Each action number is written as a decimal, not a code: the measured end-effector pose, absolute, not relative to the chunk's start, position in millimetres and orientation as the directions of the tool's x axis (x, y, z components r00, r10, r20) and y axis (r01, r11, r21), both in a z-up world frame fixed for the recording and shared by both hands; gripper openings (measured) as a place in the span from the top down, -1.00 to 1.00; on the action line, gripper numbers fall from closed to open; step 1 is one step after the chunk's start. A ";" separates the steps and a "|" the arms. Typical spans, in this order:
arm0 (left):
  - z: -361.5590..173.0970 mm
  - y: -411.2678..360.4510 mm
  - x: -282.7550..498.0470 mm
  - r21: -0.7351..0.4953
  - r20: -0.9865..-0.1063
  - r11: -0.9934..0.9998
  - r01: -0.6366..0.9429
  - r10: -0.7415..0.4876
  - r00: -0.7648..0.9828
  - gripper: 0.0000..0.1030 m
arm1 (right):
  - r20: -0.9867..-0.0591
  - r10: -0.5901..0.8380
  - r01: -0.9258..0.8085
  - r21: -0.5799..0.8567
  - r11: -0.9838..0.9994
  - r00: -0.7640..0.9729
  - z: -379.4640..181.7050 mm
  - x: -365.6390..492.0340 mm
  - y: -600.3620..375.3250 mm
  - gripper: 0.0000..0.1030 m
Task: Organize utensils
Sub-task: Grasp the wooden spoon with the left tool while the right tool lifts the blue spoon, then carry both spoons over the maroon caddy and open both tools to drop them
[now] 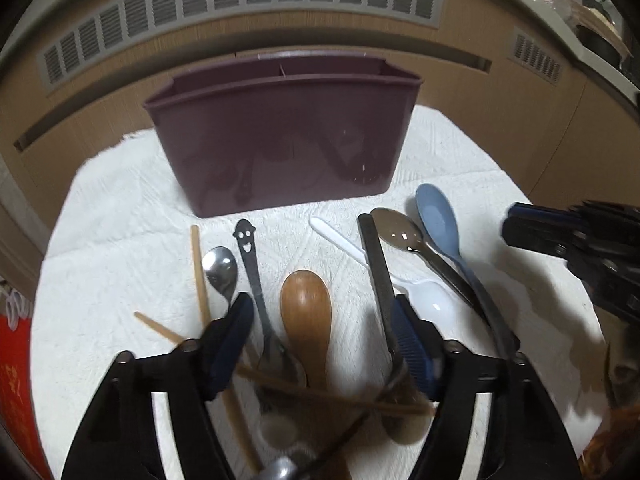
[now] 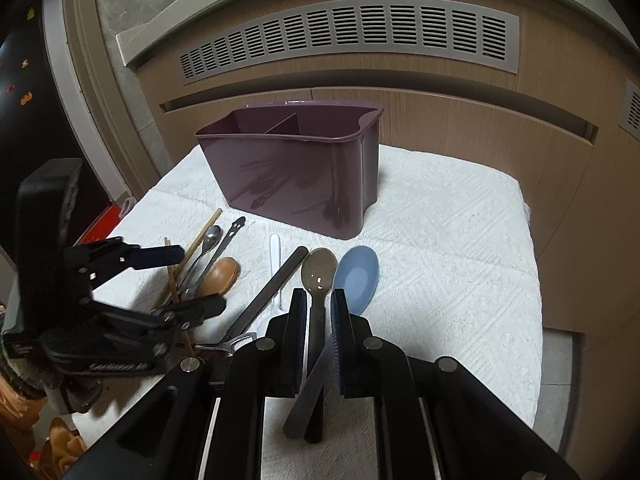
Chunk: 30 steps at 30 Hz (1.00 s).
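Left gripper [image 1: 324, 320]: in the left wrist view, jaws partly apart over the utensil pile – wooden spoon [image 1: 306, 312] and smiley-handled spoon [image 1: 256, 280] lie between the ribbed blue pads, neither visibly pressed.
Utensils, left wrist view: small steel spoon [image 1: 220, 270], pale wooden chopsticks [image 1: 199, 276], flat black handle [image 1: 376, 268], glossy brown spoon [image 1: 398, 234], matte blue spoon [image 1: 436, 216], white plastic spoon [image 1: 430, 304].
Caddy [image 1: 280, 136]: plum plastic, glossy, divided inside, upright on the quilted white cloth [image 1: 120, 220] behind the utensils.
Right gripper [image 2: 319, 312]: in the right wrist view, jaws nearly closed around the brown spoon's handle; the blue spoon's handle crosses beneath – which one is pinched I cannot tell.
Utensils, right wrist view: bowls of both spoons point toward the caddy.
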<state>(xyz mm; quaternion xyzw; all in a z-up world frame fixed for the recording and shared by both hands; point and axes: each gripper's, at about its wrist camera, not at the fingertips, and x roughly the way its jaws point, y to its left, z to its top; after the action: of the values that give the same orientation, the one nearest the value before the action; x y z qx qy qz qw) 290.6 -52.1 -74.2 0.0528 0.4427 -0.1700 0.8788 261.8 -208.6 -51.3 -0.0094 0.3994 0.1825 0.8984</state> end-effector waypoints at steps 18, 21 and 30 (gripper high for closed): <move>-68.2 -44.2 273.3 0.012 -0.720 0.959 0.282 -0.188 0.668 0.39 | -0.726 0.261 -0.287 0.091 0.954 0.636 -57.9 258.1 -219.3 0.71; -43.9 -32.5 249.9 0.028 -0.637 0.967 0.252 -0.177 0.750 0.39 | -0.724 0.210 -0.258 0.047 0.965 0.657 -57.3 261.9 -215.2 0.22; -19.5 8.9 231.2 -0.038 -0.497 0.983 0.182 -0.176 0.850 0.39 | -0.778 0.102 -0.191 -0.024 0.981 0.620 -79.7 314.0 -182.7 -0.10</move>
<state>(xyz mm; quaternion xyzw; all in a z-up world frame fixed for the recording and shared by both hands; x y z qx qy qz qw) 231.2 8.9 -19.5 0.0052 0.2579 -0.0931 0.9617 314.0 -182.7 -79.8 -0.0520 0.4280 0.0816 0.8986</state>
